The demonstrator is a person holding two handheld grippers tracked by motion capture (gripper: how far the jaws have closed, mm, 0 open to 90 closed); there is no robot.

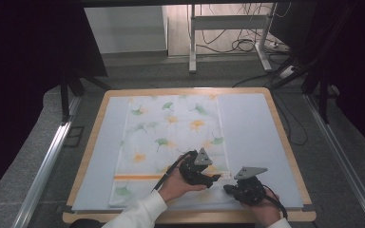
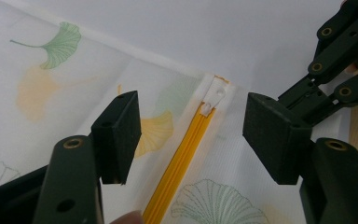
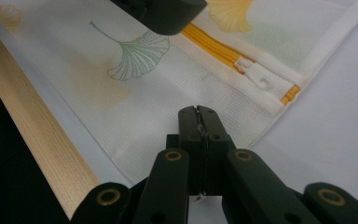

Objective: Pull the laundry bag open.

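A white mesh bag [image 1: 171,137] printed with green and yellow ginkgo leaves lies flat on the mat. A yellow zipper [image 2: 182,158] runs across the bag near its near end and stops at a white pull [image 2: 213,99], close to the bag's right edge. My left gripper [image 2: 196,135] hovers open over that zipper, one jaw on each side of it, just short of the pull. My right gripper [image 3: 198,114] is shut and sits low over the bag's near right corner, with the pull [image 3: 258,77] ahead of it. In the high view both grippers [image 1: 214,178] [image 1: 228,188] are close together.
A pale blue-grey mat [image 1: 252,128] covers the wooden table [image 1: 285,137], whose near edge [image 3: 32,135] runs just beside the bag. Metal rails flank the table on the floor, and a desk frame with cables stands beyond the far edge.
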